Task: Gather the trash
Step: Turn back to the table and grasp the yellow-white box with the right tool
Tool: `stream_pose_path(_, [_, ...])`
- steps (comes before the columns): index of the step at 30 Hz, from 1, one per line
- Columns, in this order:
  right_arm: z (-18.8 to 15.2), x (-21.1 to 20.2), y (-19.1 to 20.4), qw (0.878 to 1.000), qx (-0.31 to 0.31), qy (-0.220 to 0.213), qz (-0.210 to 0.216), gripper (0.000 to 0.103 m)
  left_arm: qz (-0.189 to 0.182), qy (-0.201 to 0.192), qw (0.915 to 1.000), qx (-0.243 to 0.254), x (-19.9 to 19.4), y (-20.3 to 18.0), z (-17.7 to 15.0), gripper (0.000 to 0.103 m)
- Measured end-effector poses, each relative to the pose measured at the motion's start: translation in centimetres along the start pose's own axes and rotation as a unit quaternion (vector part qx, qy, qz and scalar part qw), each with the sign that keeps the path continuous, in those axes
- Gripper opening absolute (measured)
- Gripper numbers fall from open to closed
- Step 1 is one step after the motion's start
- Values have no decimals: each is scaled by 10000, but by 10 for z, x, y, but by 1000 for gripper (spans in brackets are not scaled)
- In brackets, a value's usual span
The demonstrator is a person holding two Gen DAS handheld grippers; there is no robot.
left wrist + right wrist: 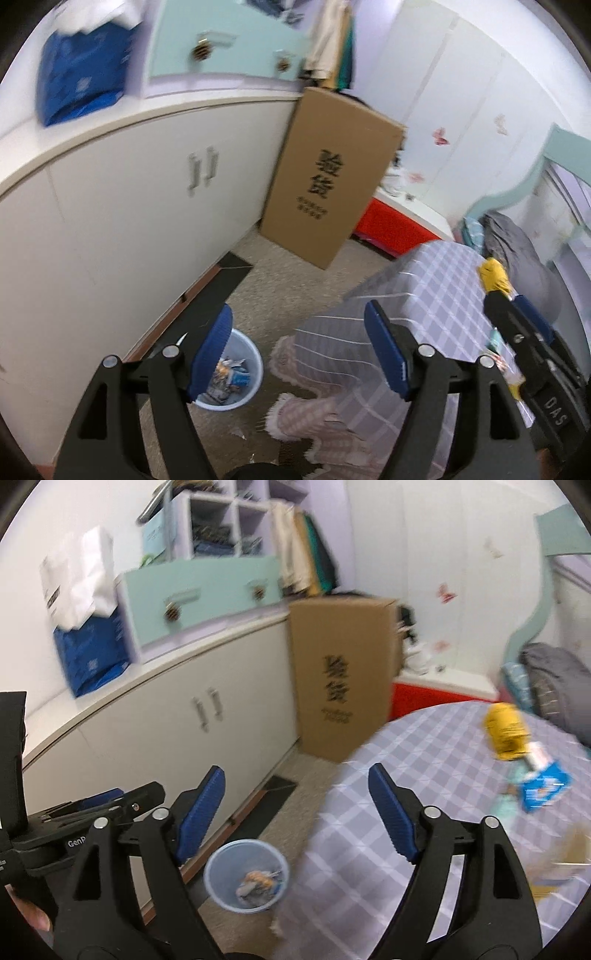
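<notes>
A white cabinet runs along the left wall, and at its foot on the carpet stands a pale blue bin, already holding a heap of wrappers and set just beside the draped table edge, probably so that litter can be dropped straight off the table into it. Above it hangs the left gripper, jaws apart and nothing between them, angled down toward the floor. A tall cardboard box leans at the cabinet's far end. To the right, the right gripper is also spread wide and empty, tilted downward over the table's near edge. On the checked tablecloth further right the remaining trash lies well clear of both claws: a yellow packet, a blue and white packet just beside it, and some brown scraps near the frame's edge, too blurred to identify.
</notes>
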State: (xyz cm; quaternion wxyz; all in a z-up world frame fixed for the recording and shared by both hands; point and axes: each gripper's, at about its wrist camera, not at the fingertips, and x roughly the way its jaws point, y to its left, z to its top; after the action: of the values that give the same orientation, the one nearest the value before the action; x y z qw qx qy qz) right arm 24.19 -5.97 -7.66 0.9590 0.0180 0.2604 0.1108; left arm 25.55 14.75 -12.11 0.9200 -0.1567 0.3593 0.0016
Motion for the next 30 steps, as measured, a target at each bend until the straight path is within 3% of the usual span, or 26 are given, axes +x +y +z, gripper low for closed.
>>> stream_pose_path(7, [-19,-75,-82,9925,430,-524,-1022,92,-455,69,9971,603,-10,-86,-22,75])
stream_pose_path(12, [-48,-100,-130,9817,885,-508,-1610,97,-602,195,9932,975,-9,-135,-41,75])
stream_pose_path(16, [-66,-91,-151,9819,1144,-174,-1501,97,-568,258,9907,1208,-7,-160,-51,75])
stream_pose_path(24, [-69,-52,-175,9819,1225,321,-1410,96,-417,476,9887,1361,7,-179,-62,75])
stream_pose_path(25, [-70,-52,-180,9818,1305,298,-1345,95,-416,511,9878,1411,10,-182,-64,75])
stream_pose_path(27, [-70,-56,-190,9830,1368,249,-1201,61,-450,555,9858,1519,16,-188,-65,75])
stream_pose_path(30, [-67,-60,-199,9814,1317,226,-1377,62,-636,775,9789,1783,34,-205,-71,75])
